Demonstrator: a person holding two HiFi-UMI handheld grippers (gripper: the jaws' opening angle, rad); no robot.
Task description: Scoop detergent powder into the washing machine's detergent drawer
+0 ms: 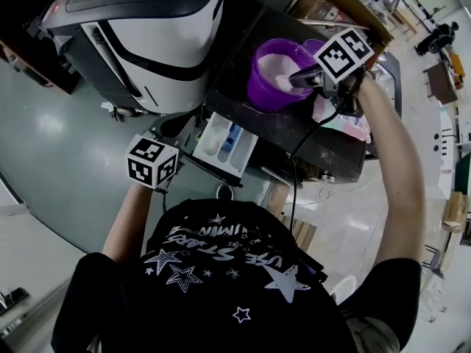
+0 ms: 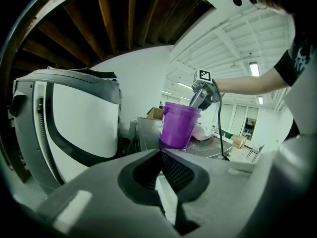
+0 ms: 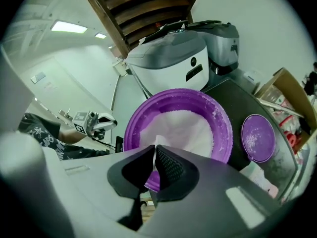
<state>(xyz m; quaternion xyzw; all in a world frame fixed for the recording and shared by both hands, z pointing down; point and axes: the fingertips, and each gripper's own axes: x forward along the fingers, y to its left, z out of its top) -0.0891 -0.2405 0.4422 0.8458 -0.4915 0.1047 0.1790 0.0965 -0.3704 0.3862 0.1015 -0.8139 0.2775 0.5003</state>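
Note:
The purple tub (image 1: 274,72) of white detergent powder (image 3: 173,128) stands on a dark metal table (image 1: 294,134) beside the washing machine (image 1: 140,20). My right gripper (image 3: 154,148) hangs over the tub's near rim, shut on a thin white scoop handle (image 3: 156,142) seen edge-on; its bowl is hidden. The detergent drawer (image 1: 224,144) is pulled out, showing white and blue compartments. My left gripper (image 2: 161,152) is at the drawer's left corner, jaws closed on a white edge (image 2: 166,197) of it. Its marker cube (image 1: 152,162) shows in the head view.
A purple lid (image 3: 257,138) dusted with powder lies on the table right of the tub. An open cardboard box (image 1: 346,6) sits behind it. A black cable (image 1: 298,149) runs from the right gripper down across the table's front. Grey floor (image 1: 51,131) spreads to the left.

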